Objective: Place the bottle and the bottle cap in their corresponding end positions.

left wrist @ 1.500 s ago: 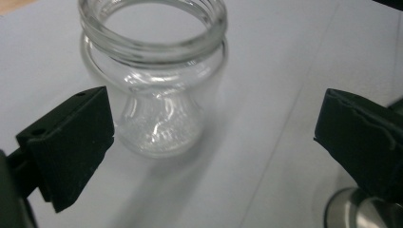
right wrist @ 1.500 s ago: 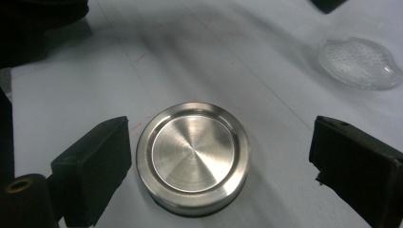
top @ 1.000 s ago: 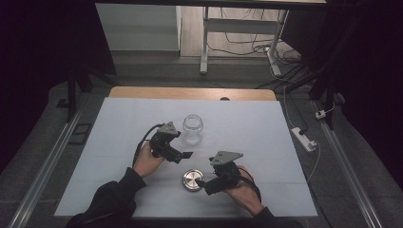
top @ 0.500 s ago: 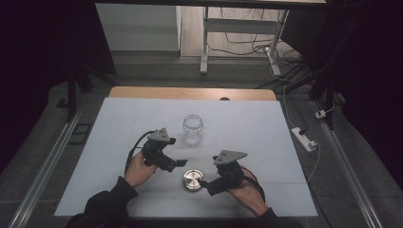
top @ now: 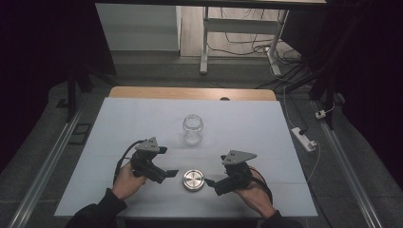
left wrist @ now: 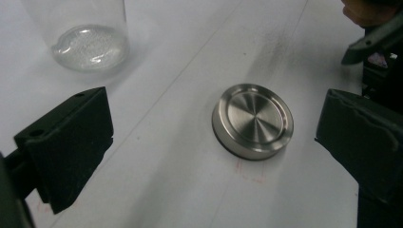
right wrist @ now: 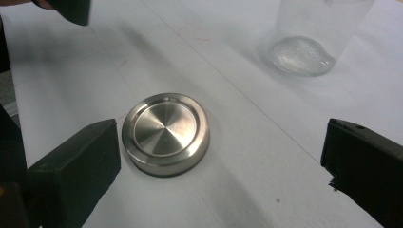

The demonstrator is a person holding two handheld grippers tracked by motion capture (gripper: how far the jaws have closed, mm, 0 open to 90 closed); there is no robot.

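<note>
The left gripper (top: 170, 173), jaws spread and empty, sits just left of the metal lid (top: 193, 181), which lies flat on the white surface (top: 266, 128) in front of the glass jar (top: 193, 129). The lid looks stiff, smooth and likely slippery, best pinched across its rim. The right gripper (top: 209, 183) waits released beside it.

Both forearms enter from the bottom edge of the high view, dark-sleeved. Left hand (top: 127, 181) grips the black two-jaw left gripper (top: 167, 175), jaws spread wide, pointing right. Right hand (top: 254, 195) grips the black two-jaw right gripper (top: 209, 183), jaws wide apart, pointing left.
</note>
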